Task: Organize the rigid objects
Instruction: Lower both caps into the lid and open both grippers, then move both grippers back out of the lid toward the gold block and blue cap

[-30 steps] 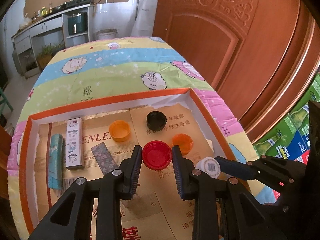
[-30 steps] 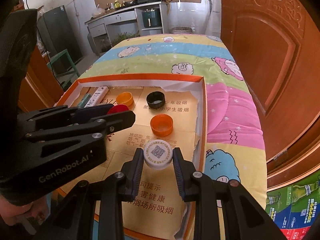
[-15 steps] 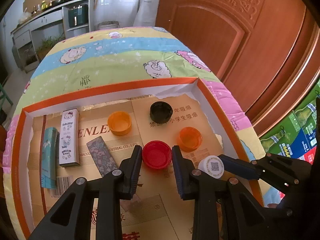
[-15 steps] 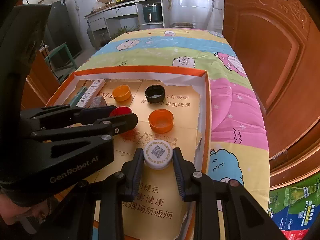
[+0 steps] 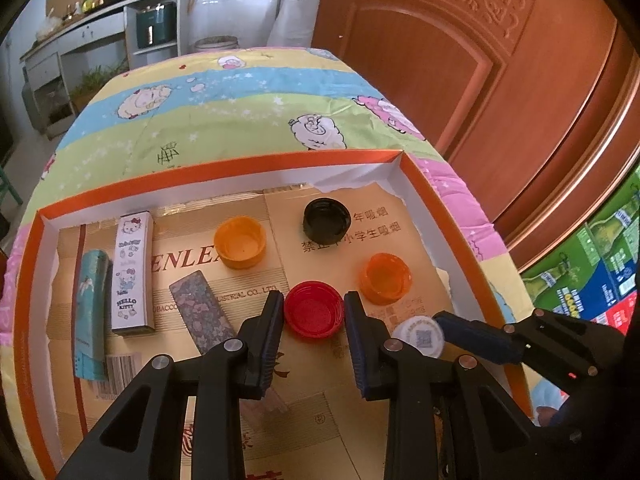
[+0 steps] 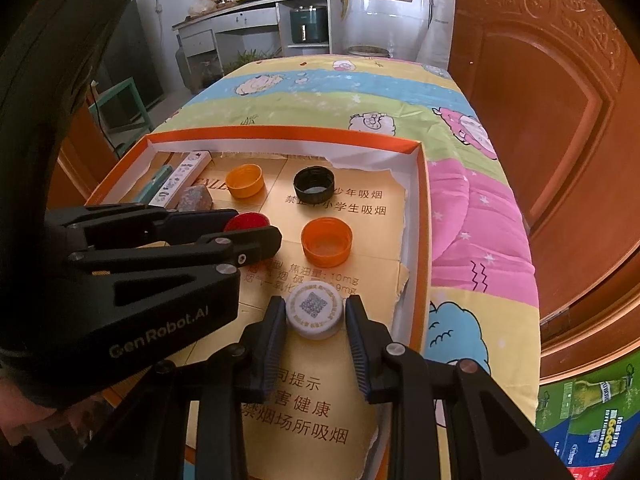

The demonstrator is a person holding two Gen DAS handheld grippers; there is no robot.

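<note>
Left gripper (image 5: 314,314) gripping red cap (image 5: 314,314), level

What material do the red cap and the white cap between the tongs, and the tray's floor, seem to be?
Red cap: probably moulded plastic, glossy, with ridges round the rim. White cap: likely plastic too, matte, with a printed QR label on top. Tray floor: thin printed cardboard or paper, judging by its torn, curling edges.

Caps (image 5: 314,314) right of boxes (image 5: 132,276) in tray (image 5: 224,164)
</note>
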